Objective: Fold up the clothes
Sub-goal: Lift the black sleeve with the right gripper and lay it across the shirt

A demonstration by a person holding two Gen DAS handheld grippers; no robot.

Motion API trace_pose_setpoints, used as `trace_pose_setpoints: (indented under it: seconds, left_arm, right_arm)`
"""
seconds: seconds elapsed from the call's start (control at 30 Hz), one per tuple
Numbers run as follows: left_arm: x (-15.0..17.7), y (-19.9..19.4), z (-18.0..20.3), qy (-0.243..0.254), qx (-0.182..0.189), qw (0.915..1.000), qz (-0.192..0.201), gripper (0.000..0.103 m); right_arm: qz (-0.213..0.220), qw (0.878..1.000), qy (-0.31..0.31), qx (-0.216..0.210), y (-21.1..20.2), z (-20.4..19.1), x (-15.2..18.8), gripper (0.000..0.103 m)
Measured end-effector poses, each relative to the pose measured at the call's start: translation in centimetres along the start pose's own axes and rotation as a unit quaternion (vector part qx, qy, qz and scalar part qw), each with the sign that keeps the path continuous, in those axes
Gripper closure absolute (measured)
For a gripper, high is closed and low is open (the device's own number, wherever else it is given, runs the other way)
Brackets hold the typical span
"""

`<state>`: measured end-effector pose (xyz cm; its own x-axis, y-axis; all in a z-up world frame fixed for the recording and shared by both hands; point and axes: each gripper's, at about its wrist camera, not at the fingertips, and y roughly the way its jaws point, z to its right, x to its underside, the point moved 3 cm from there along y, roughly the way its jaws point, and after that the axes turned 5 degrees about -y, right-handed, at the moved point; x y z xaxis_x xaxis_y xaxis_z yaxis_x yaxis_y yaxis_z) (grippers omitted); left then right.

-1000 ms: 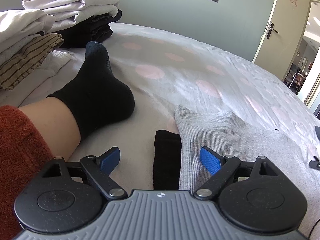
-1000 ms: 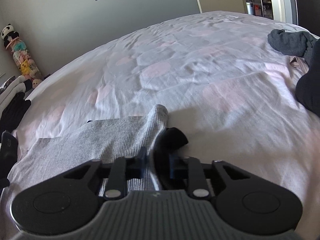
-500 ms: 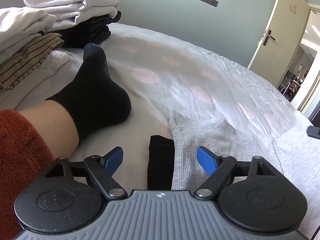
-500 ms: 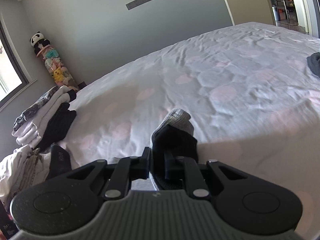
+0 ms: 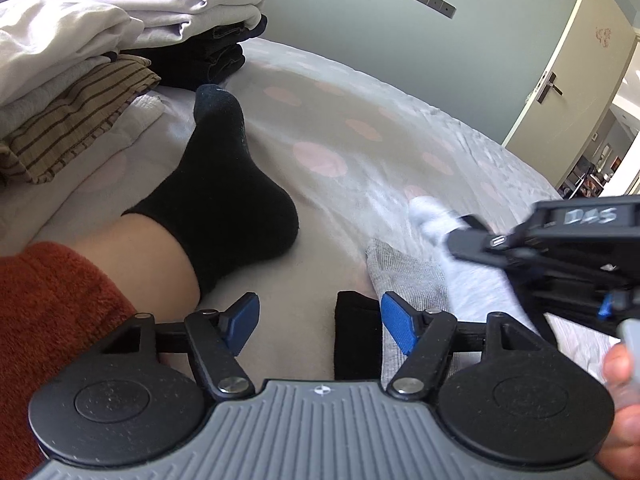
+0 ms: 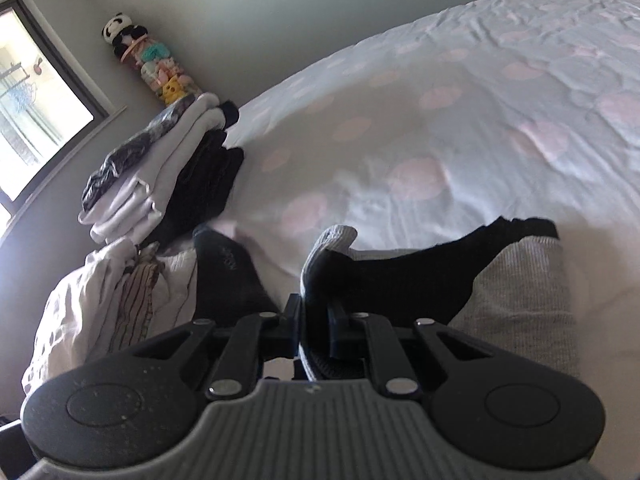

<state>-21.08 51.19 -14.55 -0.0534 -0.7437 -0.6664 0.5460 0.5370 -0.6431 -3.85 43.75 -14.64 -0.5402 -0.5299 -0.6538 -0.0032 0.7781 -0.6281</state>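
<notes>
A: What has just changed?
B: The right gripper, fingers clenched on the grey ribbed garment, has swung its corner leftward, toward nine o'clock. It looks like a fold underway.
A: And the left gripper?
B: Fingers spread, grasping nothing, over the garment's black trim on the bed.

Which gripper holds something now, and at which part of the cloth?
The right gripper is shut on the grey garment, pinching a corner edge. The left gripper is open and holds nothing.
</notes>
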Motion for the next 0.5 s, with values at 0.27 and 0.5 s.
trace_pose_setpoints:
  seconds: [0.27, 0.5]
  left_arm:
    - [0.0, 0.2, 0.3, 0.026, -0.012, 0.9995, -0.013, 0.024]
    - [0.3, -1.2, 0.9, 0.038, -0.013, 0.999, -0.019, 0.024]
  right_arm:
    - [-0.046, 0.999, -0.008, 0.005, 3.5, -1.0, 1.5, 0.087]
    - [-0.026, 0.998, -0.06, 0.013, 0.3, -2.2, 1.0, 0.07]
